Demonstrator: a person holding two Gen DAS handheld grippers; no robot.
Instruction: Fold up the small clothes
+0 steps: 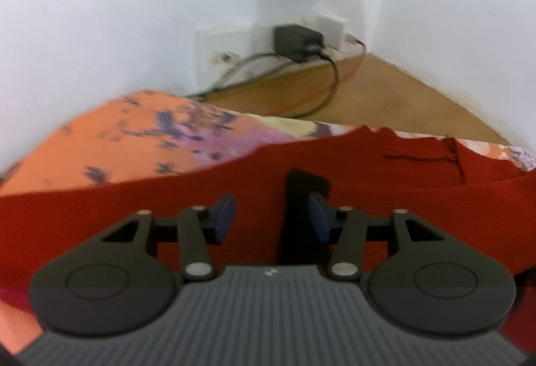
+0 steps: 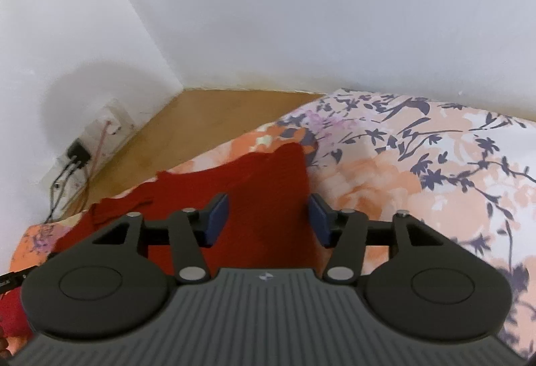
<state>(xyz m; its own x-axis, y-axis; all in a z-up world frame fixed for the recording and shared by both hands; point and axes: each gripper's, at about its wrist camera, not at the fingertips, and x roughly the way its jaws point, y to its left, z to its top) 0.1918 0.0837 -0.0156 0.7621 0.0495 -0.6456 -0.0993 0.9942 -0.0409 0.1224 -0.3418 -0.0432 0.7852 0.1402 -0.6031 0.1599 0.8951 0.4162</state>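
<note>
A red ribbed knit garment (image 1: pixel 385 165) lies spread on a floral bedsheet (image 1: pixel 110 145). My left gripper (image 1: pixel 272 218) hovers over its middle, open, with red cloth showing between the blue pads (image 1: pixel 223 215). In the right wrist view the same red garment (image 2: pixel 268 185) ends in a raised corner near the sheet's (image 2: pixel 418 171) far edge. My right gripper (image 2: pixel 268 218) is open above the garment's right edge, nothing pinched between its blue pads (image 2: pixel 318 218).
Wooden floor (image 1: pixel 385 88) runs beyond the bed to white walls. A wall socket plate with a black adapter (image 1: pixel 294 41) and cables (image 1: pixel 321 91) sits in the corner; the same adapter (image 2: pixel 77 150) shows at left in the right wrist view.
</note>
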